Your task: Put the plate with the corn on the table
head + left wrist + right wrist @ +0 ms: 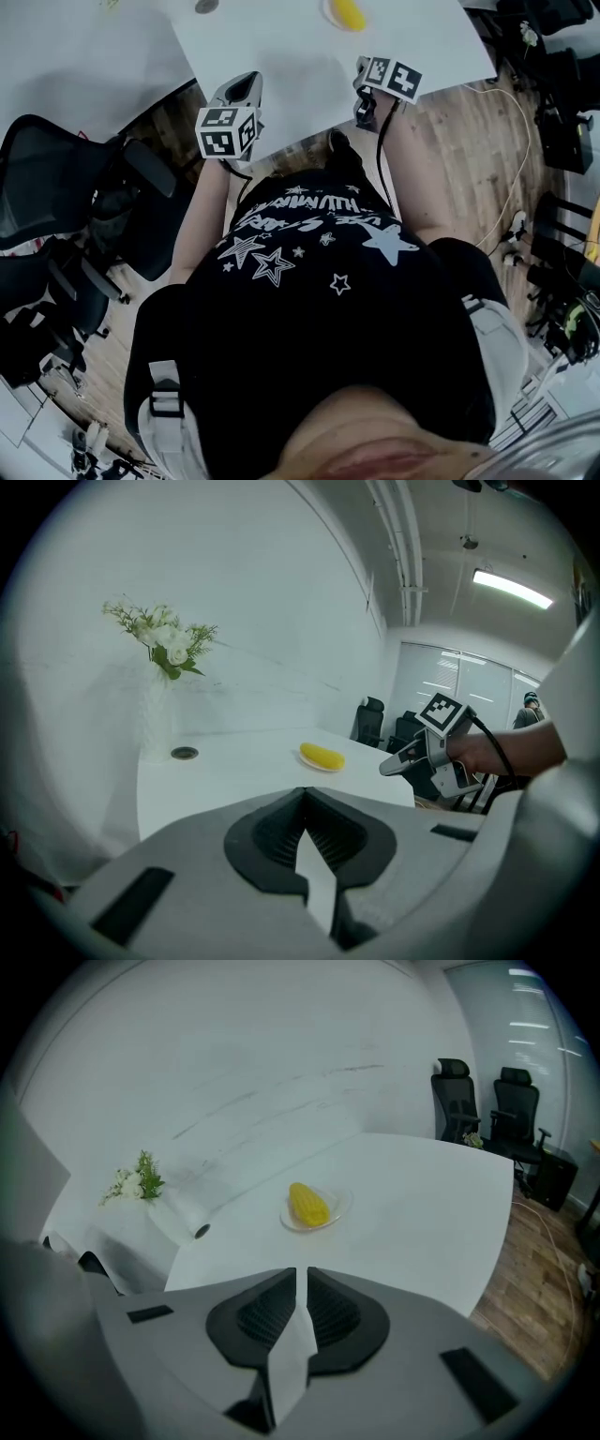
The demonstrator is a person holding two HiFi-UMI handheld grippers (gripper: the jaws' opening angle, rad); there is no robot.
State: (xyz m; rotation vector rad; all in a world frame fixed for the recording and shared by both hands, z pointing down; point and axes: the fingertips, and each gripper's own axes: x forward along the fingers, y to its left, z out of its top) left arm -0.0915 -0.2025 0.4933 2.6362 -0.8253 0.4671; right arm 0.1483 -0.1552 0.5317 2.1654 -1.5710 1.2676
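Observation:
A yellow corn cob (307,1206) lies on a clear plate (333,1209) on the white table (422,1204); both grippers hang short of it, over the table's near edge. The corn (348,13) also shows at the top of the head view and, small, as the corn (322,757) in the left gripper view. My left gripper (302,791) is shut and holds nothing; in the head view the left gripper (246,86) is on the left. My right gripper (301,1271) has its jaws a narrow slit apart with nothing between them. The right gripper (362,75) hovers near the table edge.
A white vase of flowers (159,667) stands at the table's far side beside a round grommet (185,753). Black office chairs (66,206) crowd my left, and more chairs (464,1101) stand beyond the table. Cables (511,169) run over the wooden floor on the right.

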